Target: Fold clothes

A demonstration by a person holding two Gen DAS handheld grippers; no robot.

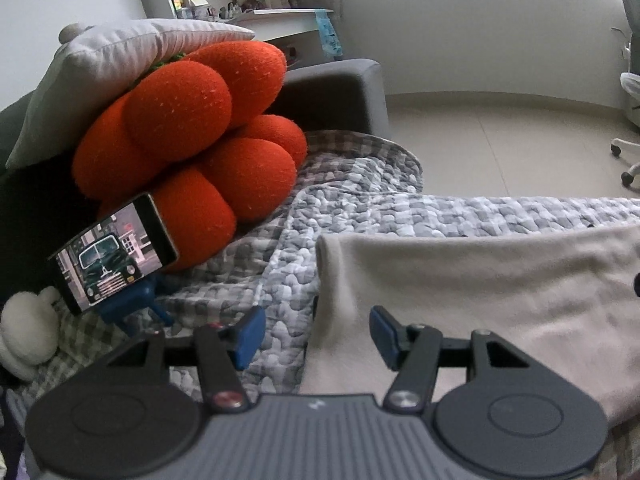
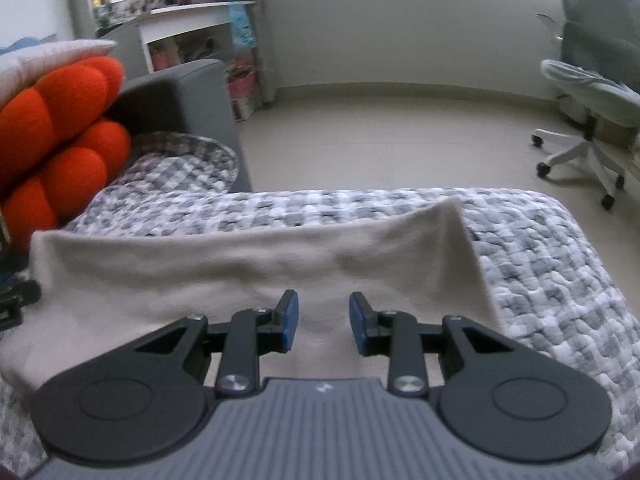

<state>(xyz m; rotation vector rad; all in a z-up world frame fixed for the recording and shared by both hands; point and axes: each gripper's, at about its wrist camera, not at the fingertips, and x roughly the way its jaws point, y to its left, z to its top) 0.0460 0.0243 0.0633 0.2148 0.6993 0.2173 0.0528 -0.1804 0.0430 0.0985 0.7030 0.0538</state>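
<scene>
Both tongs hover released over the beige garment [image 2: 256, 264] (lying on a checked quilt [image 2: 552, 264]): left tongs [image 1: 318, 336], right tongs [image 2: 324, 322], nothing between their pads.

Beige folded garment [image 1: 480, 280] cut off at right and bottom edges of left wrist view, near part soft with blur and covered by grey gripper body. In right wrist view same garment [image 2: 240, 256] hidden along its near edge behind the gripper. Orange plush knot cushion [image 2: 56, 128] cropped by left picture edge there. Small items on white shelf unit [image 1: 224, 0] too small and blurred to name. White swivel chair [image 1: 628, 120] sliced by right edge.
</scene>
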